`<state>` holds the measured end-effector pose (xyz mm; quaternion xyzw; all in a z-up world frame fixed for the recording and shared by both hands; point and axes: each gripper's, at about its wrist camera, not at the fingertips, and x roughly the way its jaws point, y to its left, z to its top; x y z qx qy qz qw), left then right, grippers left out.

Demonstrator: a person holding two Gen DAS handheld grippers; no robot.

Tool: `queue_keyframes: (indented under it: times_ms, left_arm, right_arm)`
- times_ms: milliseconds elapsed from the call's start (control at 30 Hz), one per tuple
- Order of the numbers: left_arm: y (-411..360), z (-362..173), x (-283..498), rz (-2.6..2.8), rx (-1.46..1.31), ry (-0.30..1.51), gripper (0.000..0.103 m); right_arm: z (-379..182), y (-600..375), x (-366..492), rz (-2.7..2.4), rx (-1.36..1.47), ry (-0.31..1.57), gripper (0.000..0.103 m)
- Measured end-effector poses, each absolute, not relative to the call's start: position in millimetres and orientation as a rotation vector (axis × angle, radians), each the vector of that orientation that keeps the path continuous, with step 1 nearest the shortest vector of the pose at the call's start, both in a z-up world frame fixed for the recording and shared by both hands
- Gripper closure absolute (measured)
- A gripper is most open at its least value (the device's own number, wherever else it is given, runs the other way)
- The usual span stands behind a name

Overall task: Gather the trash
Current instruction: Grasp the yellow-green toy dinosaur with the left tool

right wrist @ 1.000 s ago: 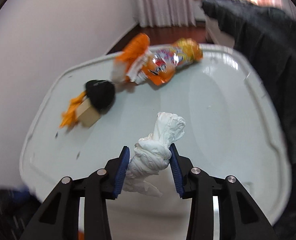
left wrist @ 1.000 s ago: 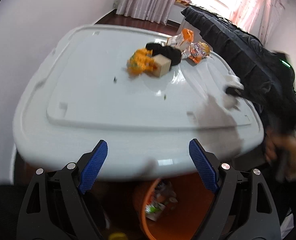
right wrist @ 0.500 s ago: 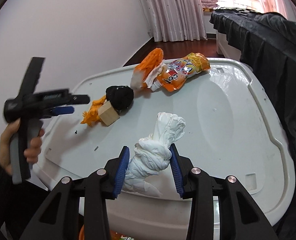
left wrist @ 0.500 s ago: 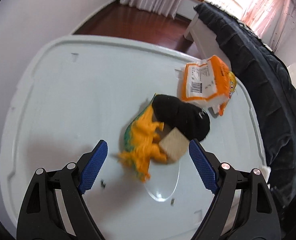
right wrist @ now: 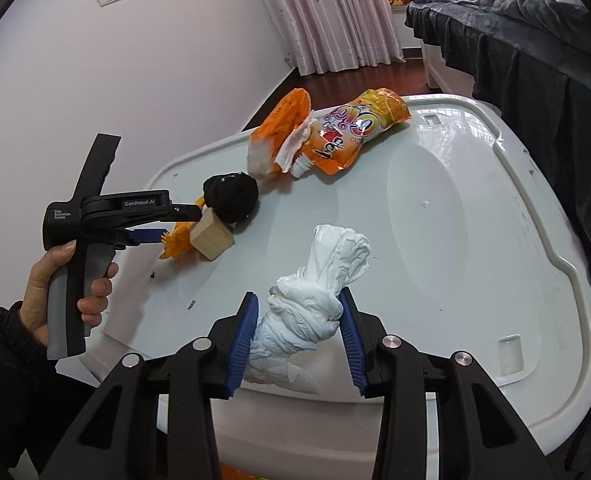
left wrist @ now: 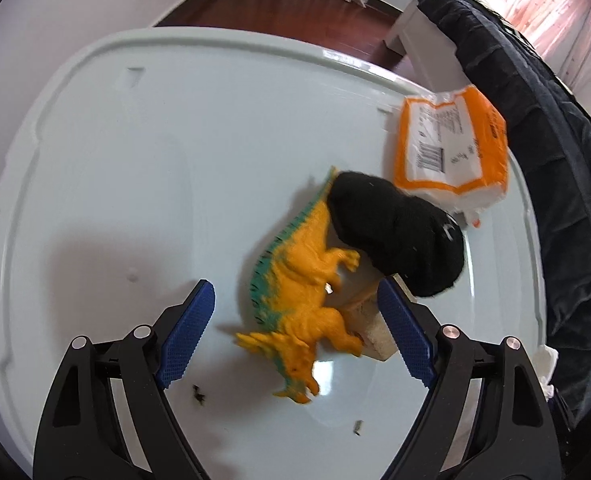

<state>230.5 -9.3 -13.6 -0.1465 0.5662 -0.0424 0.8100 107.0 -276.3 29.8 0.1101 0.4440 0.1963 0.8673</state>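
Observation:
My left gripper point(left wrist: 293, 288) is open and points down over an orange toy dinosaur point(left wrist: 303, 280) and a wooden block point(left wrist: 369, 320), which lie between its blue pads without touching them. A black sock ball point(left wrist: 395, 232) rests against both, and an orange packet point(left wrist: 451, 144) lies beyond. My right gripper point(right wrist: 297, 294) is shut on a crumpled white tissue wad point(right wrist: 315, 300) over the near part of the white lid point(right wrist: 435, 240). The right wrist view also shows the left gripper point(right wrist: 175, 224) in a hand point(right wrist: 55, 292), and an orange drink pouch point(right wrist: 351, 132).
Dark crumbs point(left wrist: 198, 394) dot the lid near the left gripper. A dark blanket point(right wrist: 535, 60) runs along the lid's right side. A white wall stands to the left, with curtains point(right wrist: 335, 12) at the back. A sliver of orange bin point(right wrist: 231, 472) shows below the lid's near edge.
The left gripper has moved from the lid's near edge in over the dinosaur and block and sunk a little, still open. The right gripper keeps its hold on the tissue wad.

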Motion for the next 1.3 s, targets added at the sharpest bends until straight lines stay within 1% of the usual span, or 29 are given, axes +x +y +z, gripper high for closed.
queue_keyframes:
  times_ms: [200,433,500,600,733,933,1133,1200,1233,1300]
  left_arm:
    - [-3.0,-11.4,232.0,-0.088,-0.294,1.233,0.020]
    - [-24.6,-2.6,225.2,-0.158,-0.191,1.197,0.020]
    - [-15.2,-2.6,228.3,-0.122,-0.204,1.187,0.020]
    - [3.9,-12.1,233.7,-0.078,-0.264,1.221,0.020]
    - [7.6,-16.6,235.9,-0.064,-0.253,1.230,0.020]
    - [-14.5,-20.5,246.8,-0.049,-0.112,1.281,0.020]
    - [-18.8,-22.4,259.4,-0.009,-0.043,1.254,0.021]
    - [-24.7,-19.4,249.9,-0.012,-0.008,1.214,0.032]
    - [-28.8,-17.5,244.4,-0.047,-0.014,1.201,0.058]
    - [-32.9,-16.1,233.9,-0.082,-0.028,1.179,0.059]
  right_arm:
    - [30.3,-278.4,106.9,0.405,0.243,0.927,0.062]
    - [31.2,-275.4,107.1,0.415,0.243,0.925,0.062]
    - [31.0,-275.4,106.6,0.417,0.241,0.926,0.062]
    - [30.6,-277.3,106.7,0.415,0.247,0.926,0.062]
    - [31.2,-277.0,107.0,0.417,0.246,0.926,0.062]
    - [31.0,-275.3,107.5,0.418,0.242,0.928,0.062]
    - [30.9,-274.9,107.8,0.418,0.242,0.928,0.062]
    - [31.5,-275.1,108.0,0.419,0.244,0.927,0.062]
    - [31.9,-275.2,108.1,0.420,0.245,0.926,0.062]
    - [32.3,-274.9,108.0,0.421,0.245,0.923,0.062]
